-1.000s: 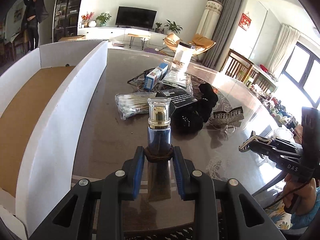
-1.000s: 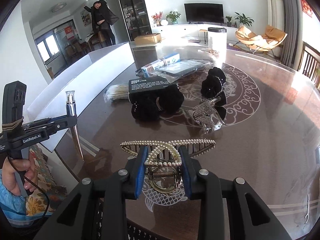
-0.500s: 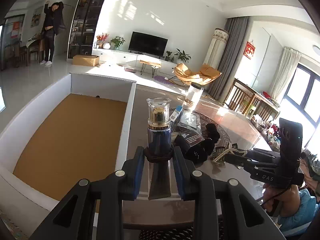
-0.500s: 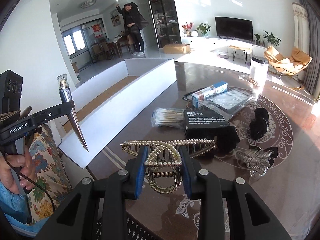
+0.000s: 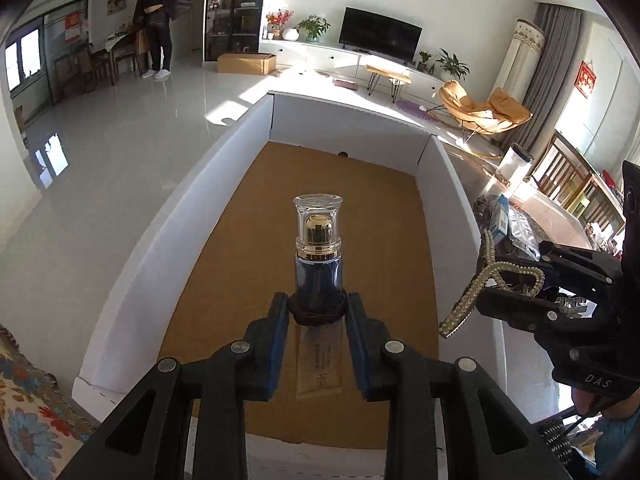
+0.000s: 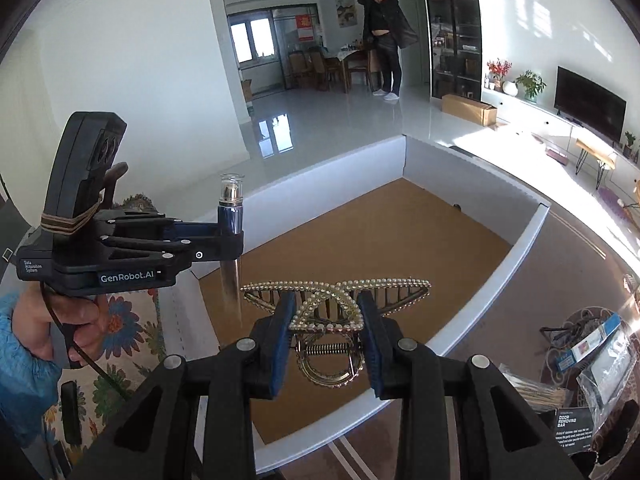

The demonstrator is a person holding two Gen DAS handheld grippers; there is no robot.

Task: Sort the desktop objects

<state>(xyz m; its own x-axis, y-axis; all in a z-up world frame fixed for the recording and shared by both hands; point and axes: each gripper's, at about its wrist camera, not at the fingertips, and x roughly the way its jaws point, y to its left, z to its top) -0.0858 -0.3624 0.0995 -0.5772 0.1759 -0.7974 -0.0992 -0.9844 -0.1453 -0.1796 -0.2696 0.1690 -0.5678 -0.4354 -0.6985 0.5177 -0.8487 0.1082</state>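
Swinging off the worktop, both grippers now hang over the empty box [image 5: 328, 264], left fingers [image 5: 280, 344] pinching the bottle [image 5: 318, 256], right fingers [image 6: 280, 344] pinching the hair claw [image 6: 336, 300]; drop-off looks next.

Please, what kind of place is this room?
Most likely a home living and dining room: a flat television on a low white cabinet, a tan lounge chair, and a dining table with chairs.
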